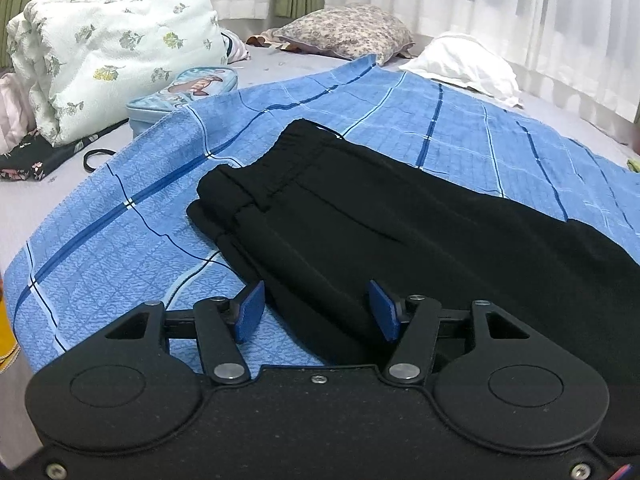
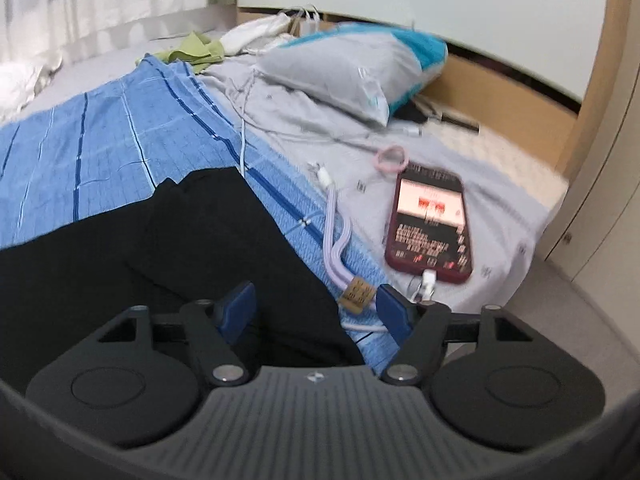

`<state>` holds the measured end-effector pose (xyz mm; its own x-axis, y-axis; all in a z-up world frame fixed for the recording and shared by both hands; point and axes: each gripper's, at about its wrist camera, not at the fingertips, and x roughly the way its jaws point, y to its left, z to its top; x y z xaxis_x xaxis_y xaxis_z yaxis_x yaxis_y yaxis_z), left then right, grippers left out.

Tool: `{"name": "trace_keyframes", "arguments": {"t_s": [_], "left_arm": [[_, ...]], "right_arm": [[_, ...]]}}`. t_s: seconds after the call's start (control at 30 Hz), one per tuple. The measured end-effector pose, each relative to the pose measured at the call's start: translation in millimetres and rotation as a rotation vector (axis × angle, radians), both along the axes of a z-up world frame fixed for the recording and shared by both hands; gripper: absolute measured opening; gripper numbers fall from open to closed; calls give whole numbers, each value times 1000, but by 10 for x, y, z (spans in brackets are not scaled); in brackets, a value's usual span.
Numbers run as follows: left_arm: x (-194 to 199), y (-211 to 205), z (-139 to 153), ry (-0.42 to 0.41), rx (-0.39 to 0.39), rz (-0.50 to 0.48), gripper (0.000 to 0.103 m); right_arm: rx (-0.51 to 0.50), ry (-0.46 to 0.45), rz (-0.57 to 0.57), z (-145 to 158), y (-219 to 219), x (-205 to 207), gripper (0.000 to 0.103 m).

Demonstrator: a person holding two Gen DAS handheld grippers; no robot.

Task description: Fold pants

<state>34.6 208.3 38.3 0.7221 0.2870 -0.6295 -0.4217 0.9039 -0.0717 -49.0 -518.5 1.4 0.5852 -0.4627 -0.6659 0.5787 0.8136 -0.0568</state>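
Note:
Black pants (image 1: 360, 216) lie folded lengthwise on a blue checked blanket (image 1: 120, 216), waistband at the far end. My left gripper (image 1: 318, 310) is open and empty, low over the near left edge of the pants. In the right wrist view the pants' other end (image 2: 192, 232) lies on the same blanket (image 2: 100, 148). My right gripper (image 2: 316, 310) is open and empty, straddling the pants' right edge, with its blue pads (image 2: 394, 312) apart.
Floral quilt bundle (image 1: 108, 44), blue pouch (image 1: 180, 96), patterned pillow (image 1: 348, 30) and white pillow (image 1: 468, 64) lie beyond the blanket. On the right sit a phone (image 2: 430, 224), a lilac charging cable (image 2: 340, 252), a pink ring (image 2: 390, 158) and a grey pillow (image 2: 344, 68).

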Motion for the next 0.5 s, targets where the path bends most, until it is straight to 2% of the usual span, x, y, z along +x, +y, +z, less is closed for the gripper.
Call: {"name": "trace_keyframes", "arguments": {"t_s": [0.07,0.13,0.2,0.27,0.33,0.37,0.4,0.43,0.5], "left_arm": [[6,7,3,1,6,2,57],[13,-6,10,-1,20,11,57],[16,-20,39,-16,36,30,56],[11,-64,91,-51,49,36,51],[24,-121,138,-78,58,10,47],[48,-157,149,-78,66,-11,46],[85,-210,144,-69,83,-33,43],[123,-254,124,-56,105,-43,38],[201,-303,63,-12,130,-51,36]], "right_arm": [[-47,-6,9,114,82,-19,81],[-53,-57,59,237,174,-32,82],[3,-99,157,244,292,40,82],[71,-101,256,116,482,220,82],[100,-88,313,-61,652,429,72],[125,-80,330,-169,711,556,61],[148,-74,336,-247,744,655,54],[171,-67,339,-334,747,766,51],[145,-67,314,-420,699,910,41]]}}
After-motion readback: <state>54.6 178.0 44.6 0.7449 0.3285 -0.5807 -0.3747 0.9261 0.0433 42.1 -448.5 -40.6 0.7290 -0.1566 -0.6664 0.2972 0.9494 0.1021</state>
